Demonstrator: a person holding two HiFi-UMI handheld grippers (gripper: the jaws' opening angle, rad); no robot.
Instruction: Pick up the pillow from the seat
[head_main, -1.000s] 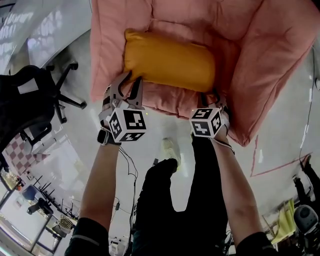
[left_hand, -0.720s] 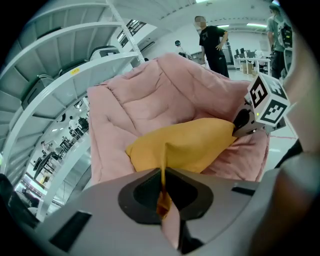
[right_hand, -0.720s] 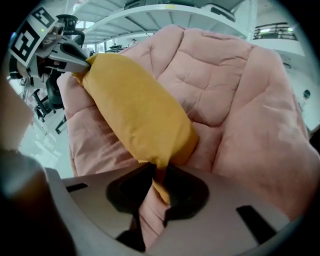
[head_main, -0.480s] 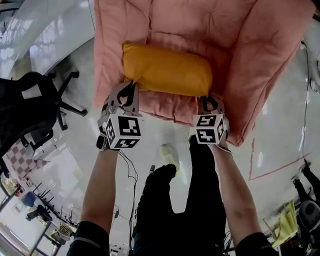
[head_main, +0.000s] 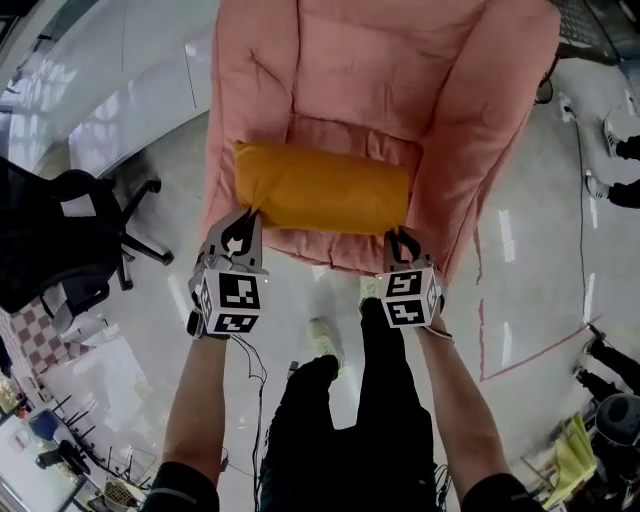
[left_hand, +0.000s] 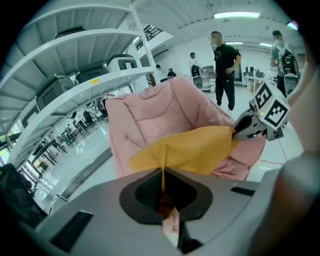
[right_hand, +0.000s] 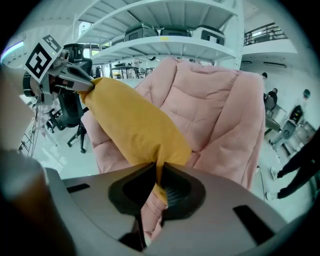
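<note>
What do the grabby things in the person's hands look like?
Each hand carries a gripper with grey metal tongs: the left gripper and the right gripper. Each has a white cube with black square markers. A thin dark cable hangs below the left one. The person wears black short sleeves.

Pillow (head_main: 322, 190) over armchair (head_main: 380, 70) front edge; left gripper (head_main: 245, 215) at its left end, right gripper (head_main: 398, 238) at its right. Office chair (head_main: 60, 235) left of armchair.
</note>
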